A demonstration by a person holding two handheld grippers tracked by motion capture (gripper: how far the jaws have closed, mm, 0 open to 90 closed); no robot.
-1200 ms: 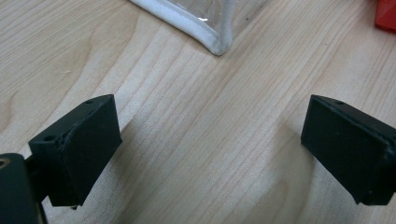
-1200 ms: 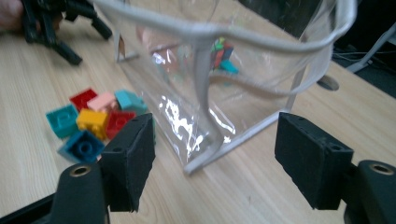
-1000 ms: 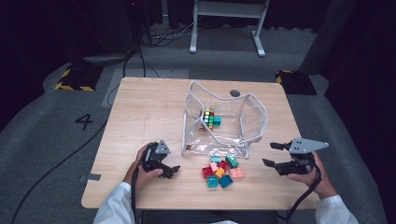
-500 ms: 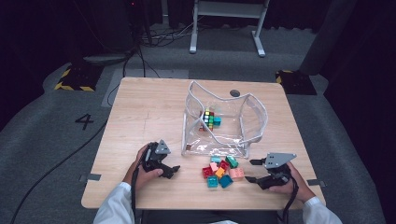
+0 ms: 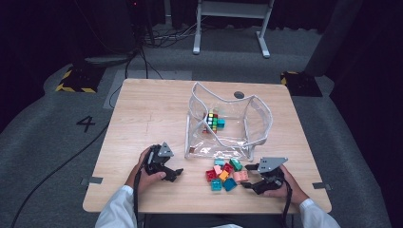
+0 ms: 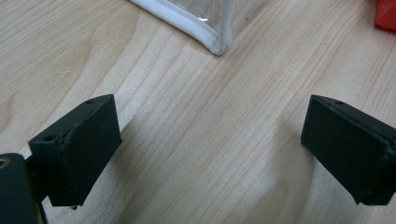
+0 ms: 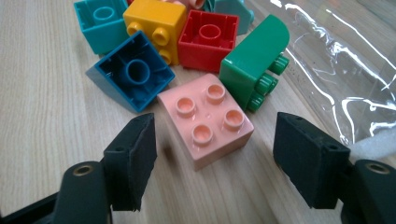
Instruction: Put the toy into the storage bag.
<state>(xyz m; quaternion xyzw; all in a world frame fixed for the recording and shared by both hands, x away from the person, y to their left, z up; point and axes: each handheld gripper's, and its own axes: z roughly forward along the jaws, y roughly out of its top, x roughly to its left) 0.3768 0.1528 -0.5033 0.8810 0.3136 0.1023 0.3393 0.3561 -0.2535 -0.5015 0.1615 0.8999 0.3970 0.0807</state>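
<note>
Left gripper (image 5: 177, 172) resting on wooden table (image 5: 142, 114) near front edge, jaws standing wide, gripping nothing. Clear plastic bag (image 5: 228, 124) sitting mid-table. Pile of coloured blocks (image 5: 225, 173) lying near front edge. Right gripper (image 7: 215, 149) reaching in, jaws gaping around square pink block (image 7: 206, 119), pads not touching it.

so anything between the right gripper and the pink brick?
Nothing visible. The right gripper is open, and the pink brick lies studs-up on the table just ahead of the jaws with clear space either side. The blue brick and green brick sit behind it.
</note>
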